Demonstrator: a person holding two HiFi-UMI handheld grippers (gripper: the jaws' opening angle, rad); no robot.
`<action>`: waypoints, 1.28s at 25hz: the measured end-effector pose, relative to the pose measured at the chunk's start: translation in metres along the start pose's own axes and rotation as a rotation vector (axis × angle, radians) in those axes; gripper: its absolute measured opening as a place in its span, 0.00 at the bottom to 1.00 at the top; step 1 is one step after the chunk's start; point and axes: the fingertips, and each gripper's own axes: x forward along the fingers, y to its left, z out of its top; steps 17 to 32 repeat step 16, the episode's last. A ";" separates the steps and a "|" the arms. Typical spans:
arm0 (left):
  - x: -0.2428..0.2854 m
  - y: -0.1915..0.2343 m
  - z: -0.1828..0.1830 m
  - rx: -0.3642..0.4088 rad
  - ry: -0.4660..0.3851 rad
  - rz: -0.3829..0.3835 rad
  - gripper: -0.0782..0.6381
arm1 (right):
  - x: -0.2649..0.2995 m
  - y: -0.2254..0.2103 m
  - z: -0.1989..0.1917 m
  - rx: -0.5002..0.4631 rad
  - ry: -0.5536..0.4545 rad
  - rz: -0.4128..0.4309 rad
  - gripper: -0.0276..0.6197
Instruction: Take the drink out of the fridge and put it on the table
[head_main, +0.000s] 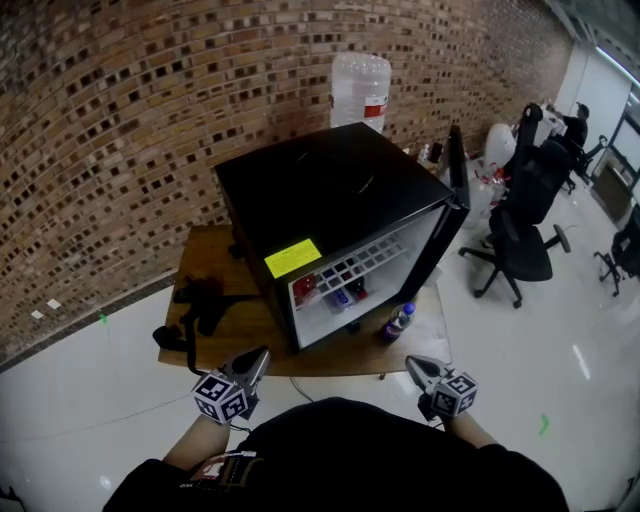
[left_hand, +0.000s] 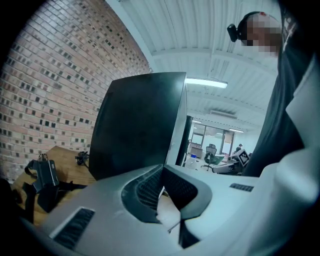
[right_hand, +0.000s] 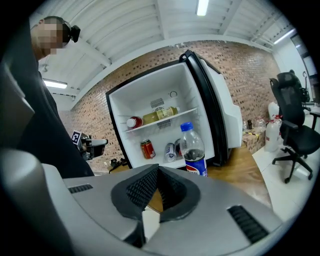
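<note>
In the head view, your left gripper (head_main: 261, 354) and right gripper (head_main: 413, 363) hang low in front of your body, both short of the wooden table (head_main: 215, 250) and touching nothing. The black mini fridge (head_main: 320, 195) stands on that table with its door (head_main: 447, 215) swung open to your right. The drink bottle (head_main: 397, 322) stands upright on the table just in front of the open fridge, near the table's right front corner. It is outside the fridge and apart from both grippers. A tangle of black straps (head_main: 198, 305) lies on the table left of the fridge, and a large water jug (head_main: 360, 88) stands behind it by the brick wall (head_main: 120, 120). A black office chair (head_main: 525, 235) is off to the right.

In the left gripper view, your jaws are pressed together with nothing between them, and they face the fridge's dark side.

In the right gripper view, your jaws are likewise fully closed and empty. Beyond them the bottle, with its blue cap and blue label, stands before the white fridge interior. A red can (right_hand: 146, 149) and a pale can (right_hand: 170, 151) sit on the fridge floor, and 1 bottle (right_hand: 159, 116) lies on the shelf.
</note>
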 end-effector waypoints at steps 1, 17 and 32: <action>-0.001 0.000 0.001 0.002 -0.001 0.001 0.11 | -0.001 -0.002 -0.002 -0.005 0.006 -0.004 0.03; -0.002 -0.004 0.004 0.014 -0.006 -0.001 0.11 | -0.002 -0.011 -0.005 -0.030 0.012 -0.025 0.04; -0.002 -0.004 0.004 0.014 -0.006 -0.001 0.11 | -0.002 -0.011 -0.005 -0.030 0.012 -0.025 0.04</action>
